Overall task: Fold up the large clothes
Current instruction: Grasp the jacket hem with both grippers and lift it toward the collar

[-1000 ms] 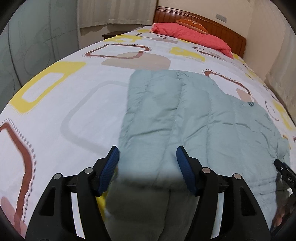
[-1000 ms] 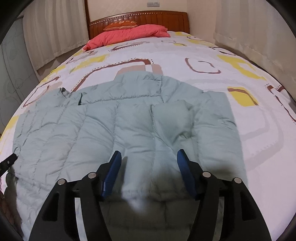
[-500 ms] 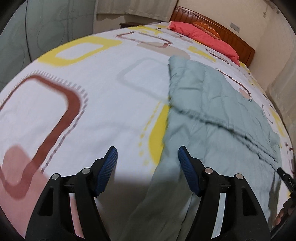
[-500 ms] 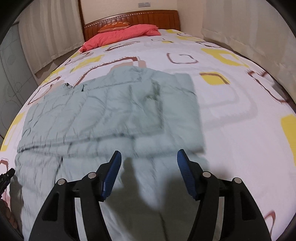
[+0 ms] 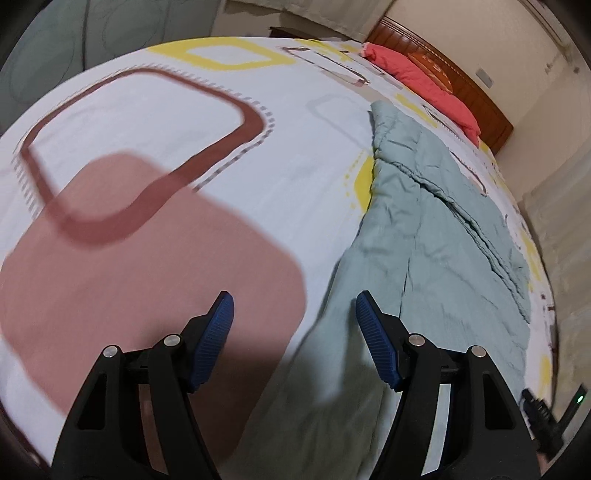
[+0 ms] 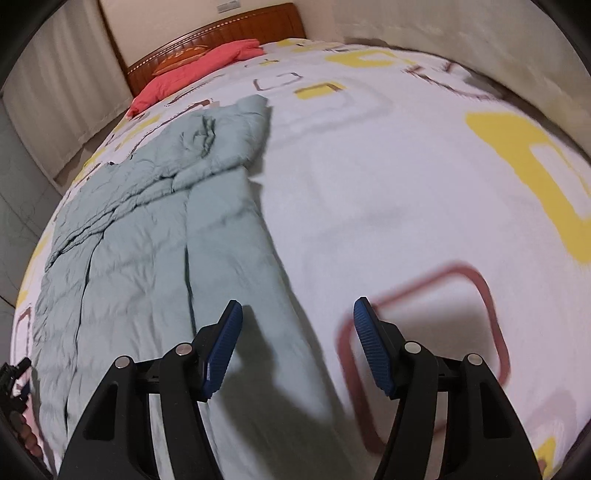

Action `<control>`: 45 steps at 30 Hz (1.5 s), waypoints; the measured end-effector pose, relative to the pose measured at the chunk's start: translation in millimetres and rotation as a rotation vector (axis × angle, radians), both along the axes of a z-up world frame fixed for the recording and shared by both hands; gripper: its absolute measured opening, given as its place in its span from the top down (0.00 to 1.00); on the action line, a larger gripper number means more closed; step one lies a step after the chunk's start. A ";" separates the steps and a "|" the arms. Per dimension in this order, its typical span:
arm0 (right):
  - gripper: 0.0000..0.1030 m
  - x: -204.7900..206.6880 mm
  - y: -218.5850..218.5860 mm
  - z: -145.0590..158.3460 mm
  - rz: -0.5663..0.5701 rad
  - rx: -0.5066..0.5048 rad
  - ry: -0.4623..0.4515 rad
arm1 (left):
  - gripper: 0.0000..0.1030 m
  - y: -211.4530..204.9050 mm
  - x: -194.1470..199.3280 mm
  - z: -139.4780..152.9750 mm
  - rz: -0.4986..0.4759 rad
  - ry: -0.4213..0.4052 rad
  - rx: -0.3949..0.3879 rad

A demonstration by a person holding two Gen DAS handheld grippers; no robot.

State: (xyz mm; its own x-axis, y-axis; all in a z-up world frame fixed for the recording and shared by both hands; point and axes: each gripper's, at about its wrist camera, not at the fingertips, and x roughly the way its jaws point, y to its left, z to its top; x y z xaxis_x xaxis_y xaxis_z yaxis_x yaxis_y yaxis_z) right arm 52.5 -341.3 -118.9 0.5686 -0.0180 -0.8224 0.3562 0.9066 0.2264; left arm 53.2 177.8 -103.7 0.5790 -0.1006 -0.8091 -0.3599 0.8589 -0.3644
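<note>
Both wrist views look steeply down, close over bed [image 5: 221, 155]; share jacket [image 6: 147, 240].

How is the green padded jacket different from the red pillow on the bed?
The green padded jacket is pale grey-green and quilted; the red pillow is coral red and smooth. The jacket is the larger and lies folded along the middle of the bed, while the pillow lies at the wooden headboard. Both rest on the patterned sheet.

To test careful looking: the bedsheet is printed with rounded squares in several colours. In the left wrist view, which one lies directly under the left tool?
The solid pink-brown patch lies under the left tool. Unlike the brown outline and yellow outline beyond it, it is filled in.
</note>
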 end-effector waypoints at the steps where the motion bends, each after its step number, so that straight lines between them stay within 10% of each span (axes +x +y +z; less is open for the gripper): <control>1: 0.40 -10.4 -1.6 -0.9 -0.003 0.016 -0.001 | 0.34 2.4 -8.8 -0.7 0.016 0.001 -0.025; 15: 0.39 -78.7 0.1 -14.9 -0.068 0.279 -0.056 | 0.34 -3.9 -85.4 -9.6 0.125 -0.012 -0.344; 26: 0.38 -64.9 19.7 -23.9 -0.051 0.508 -0.154 | 0.34 -18.9 -64.5 -18.5 0.099 -0.087 -0.382; 34: 0.87 -44.0 26.5 -28.5 -0.017 0.500 -0.161 | 0.86 -26.0 -46.7 -27.1 0.035 -0.095 -0.388; 45: 0.95 -56.5 38.8 16.4 0.048 0.348 -0.299 | 0.96 -24.0 -52.8 15.4 -0.029 -0.248 -0.360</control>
State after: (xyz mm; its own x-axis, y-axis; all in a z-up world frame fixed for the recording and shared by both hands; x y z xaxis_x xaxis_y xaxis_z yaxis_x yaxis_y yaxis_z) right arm -4.0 -302.5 -102.5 0.7754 0.2628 -0.5742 0.1878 0.7722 0.6070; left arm 0.4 153.7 -88.3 0.7445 -0.3699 -0.5558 -0.2013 0.6694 -0.7151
